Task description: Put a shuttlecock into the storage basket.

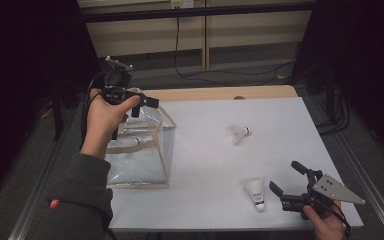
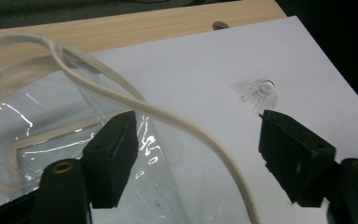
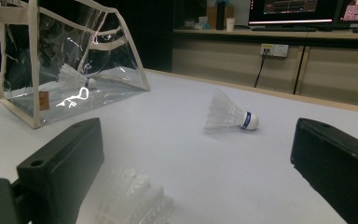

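A clear plastic bag (image 1: 141, 159) with cream edging stands at the table's left. My left gripper (image 1: 142, 106) hovers over its mouth, held by a hand. Its jaws stand open (image 2: 198, 119), and the bag's cream rim (image 2: 121, 95) runs between them without touching the pads. One shuttlecock (image 3: 74, 79) lies inside the bag (image 3: 32, 93). A second shuttlecock (image 1: 238, 133) (image 3: 230, 115) (image 2: 263, 93) lies on its side mid-table. A third (image 1: 255, 191) stands cork down just left of my right gripper (image 1: 284, 175). That gripper is open (image 3: 199, 135), with the third shuttlecock's feathers (image 3: 130, 200) blurred low between its jaws.
The white table top (image 1: 205, 165) has a wooden strip (image 1: 220, 93) along its far edge. Metal rails run along both sides. Cables lie on the floor behind, and monitors (image 3: 307, 9) sit on a far shelf.
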Motion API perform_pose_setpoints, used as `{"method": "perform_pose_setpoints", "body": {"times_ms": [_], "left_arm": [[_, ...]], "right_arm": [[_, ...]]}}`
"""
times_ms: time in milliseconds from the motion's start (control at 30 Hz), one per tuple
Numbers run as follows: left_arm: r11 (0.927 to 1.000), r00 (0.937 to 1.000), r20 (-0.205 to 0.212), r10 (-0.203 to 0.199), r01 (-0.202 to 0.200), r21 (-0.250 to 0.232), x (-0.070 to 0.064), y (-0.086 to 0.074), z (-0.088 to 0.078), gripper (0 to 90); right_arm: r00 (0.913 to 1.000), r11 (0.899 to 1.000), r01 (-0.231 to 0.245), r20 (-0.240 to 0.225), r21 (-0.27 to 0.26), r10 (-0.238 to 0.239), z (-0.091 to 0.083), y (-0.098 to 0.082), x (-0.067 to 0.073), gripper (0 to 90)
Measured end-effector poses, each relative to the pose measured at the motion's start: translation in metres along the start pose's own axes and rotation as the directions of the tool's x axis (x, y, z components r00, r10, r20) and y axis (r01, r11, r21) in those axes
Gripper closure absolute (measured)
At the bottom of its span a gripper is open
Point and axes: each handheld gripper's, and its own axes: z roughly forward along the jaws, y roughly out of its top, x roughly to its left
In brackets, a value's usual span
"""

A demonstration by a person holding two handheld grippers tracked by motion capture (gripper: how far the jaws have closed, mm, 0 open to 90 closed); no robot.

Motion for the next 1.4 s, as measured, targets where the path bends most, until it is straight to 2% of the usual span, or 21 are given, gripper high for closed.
{"method": "perform_pose_setpoints", "body": {"times_ms": [267, 600, 900, 1300, 1400], "left_arm": [[0.9997, 0.9993, 0.028, 0.026, -0.026, -0.001, -0.013, 0.0, 0.001, 21.4], [0.9978, 0.9956, 0.071, 0.061, -0.063, 0.021, -0.026, 0.0, 0.007, 19.1], [0.997, 0.9936, 0.085, 0.074, -0.076, 0.014, -0.034, -0.002, 0.01, 18.8], [0.9936, 0.9867, 0.12, 0.11, -0.112, 0.014, -0.048, -0.003, 0.012, 18.4], [0.9918, 0.9831, 0.135, 0.124, -0.127, 0.015, -0.051, -0.004, 0.013, 18.0]], "right_arm": [[1.0, 1.0, -0.001, 0.0, 0.001, 0.001, 0.0, 0.0, 0.0, 2.3], [1.0, 1.0, 0.001, -0.002, 0.001, -0.001, 0.0, 0.0, 0.0, 2.3], [1.0, 1.0, 0.001, -0.002, 0.001, -0.001, 0.0, 0.0, 0.0, 2.3], [1.0, 1.0, 0.002, -0.007, 0.003, -0.002, 0.0, 0.0, 0.001, 2.3], [1.0, 1.0, 0.004, -0.008, 0.002, -0.004, 0.001, 0.0, 0.001, 2.3]]}}
